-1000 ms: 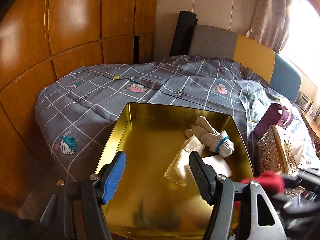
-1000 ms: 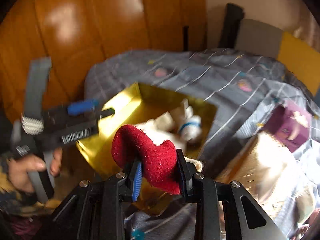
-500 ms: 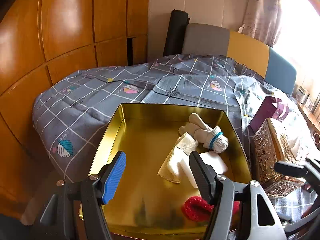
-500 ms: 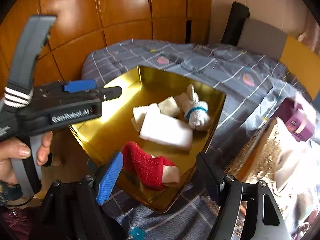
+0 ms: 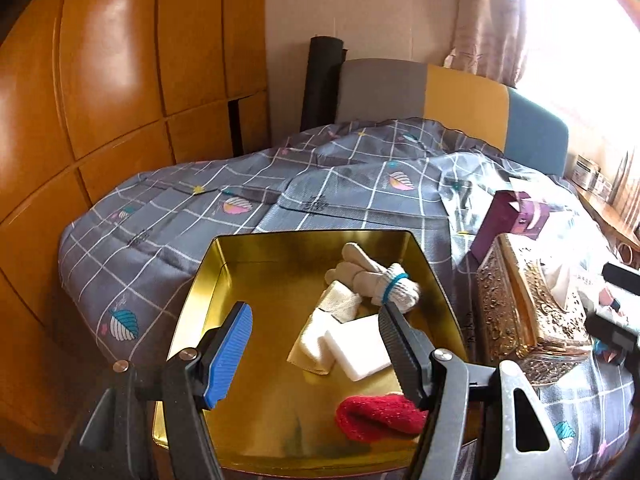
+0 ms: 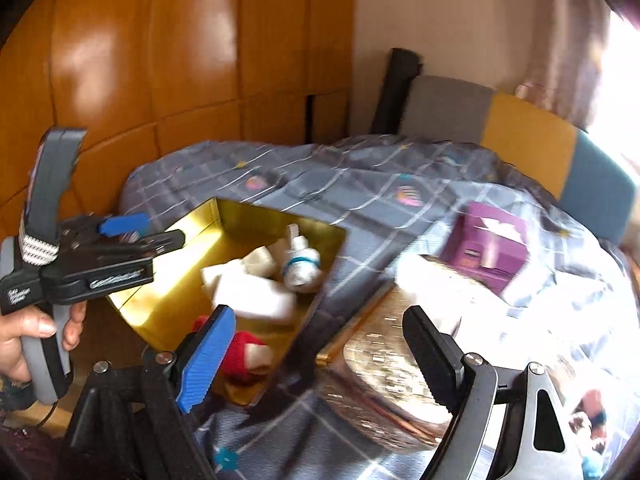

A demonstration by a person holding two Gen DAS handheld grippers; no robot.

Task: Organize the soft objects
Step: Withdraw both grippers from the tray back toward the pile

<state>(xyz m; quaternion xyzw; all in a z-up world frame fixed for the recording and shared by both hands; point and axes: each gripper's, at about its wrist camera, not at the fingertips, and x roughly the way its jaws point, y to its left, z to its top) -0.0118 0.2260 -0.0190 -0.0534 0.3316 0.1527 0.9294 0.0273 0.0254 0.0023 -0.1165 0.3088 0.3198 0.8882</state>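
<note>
A gold tin tray (image 5: 208, 280) lies on the bed. Inside it are a white glove with a blue band (image 5: 384, 280), a folded cream cloth (image 5: 320, 332), a white sponge block (image 5: 356, 346) and, in the near right corner, a red sock (image 5: 376, 416). Over the tray's near half hangs my left gripper (image 5: 315, 312), open and empty. My right gripper (image 6: 319, 315) sits off the tray's right corner, above the quilt; its jaws are opening with nothing between them. The red sock (image 6: 240, 354) shows just past its blue finger (image 6: 208, 356), free of it.
An ornate gold tissue box (image 5: 528, 320) stands right of the tray, with a purple box (image 5: 516, 220) behind it. A grey checked quilt (image 5: 180, 216) covers the bed. Wooden wardrobe panels (image 5: 100, 80) rise at left, a headboard (image 5: 460, 96) at the back. A hand (image 6: 24, 332) holds the left gripper.
The right gripper opened and let go of the red sock, which now lies in the tray, then drew away to the right. The left gripper pulled back and rose a little.
</note>
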